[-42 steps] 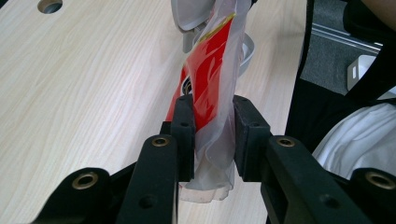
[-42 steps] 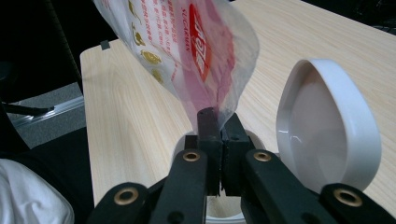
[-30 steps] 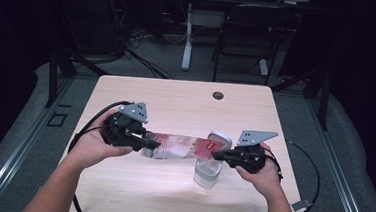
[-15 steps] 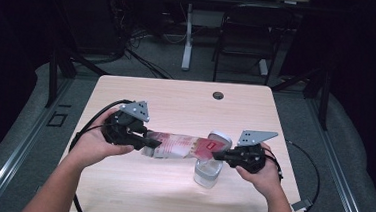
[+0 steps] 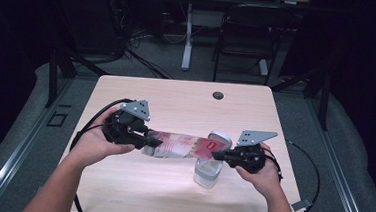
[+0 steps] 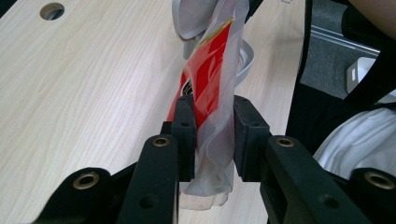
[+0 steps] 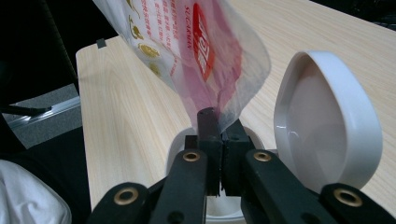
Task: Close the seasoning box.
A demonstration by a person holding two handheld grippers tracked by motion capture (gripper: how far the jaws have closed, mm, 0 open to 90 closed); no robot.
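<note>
A clear plastic bag (image 5: 180,145) with red printing is stretched nearly level between both grippers above the wooden table (image 5: 176,100). My left gripper (image 5: 149,141) is shut on its left end; in the left gripper view the jaws (image 6: 212,135) pinch the crumpled film of the bag (image 6: 210,79). My right gripper (image 5: 221,156) is shut on the other end, right above a clear jar (image 5: 206,173) whose white flip lid (image 5: 220,137) stands open. In the right gripper view the bag (image 7: 196,42) rises from my gripper (image 7: 217,126), with the lid (image 7: 322,116) to the right and the jar's rim (image 7: 180,140) below.
A round cable hole (image 5: 218,95) sits near the table's far edge. Black cables (image 5: 94,122) trail off the table's left side and right side. A chair (image 5: 243,34) and a desk leg (image 5: 187,36) stand on the floor beyond the table.
</note>
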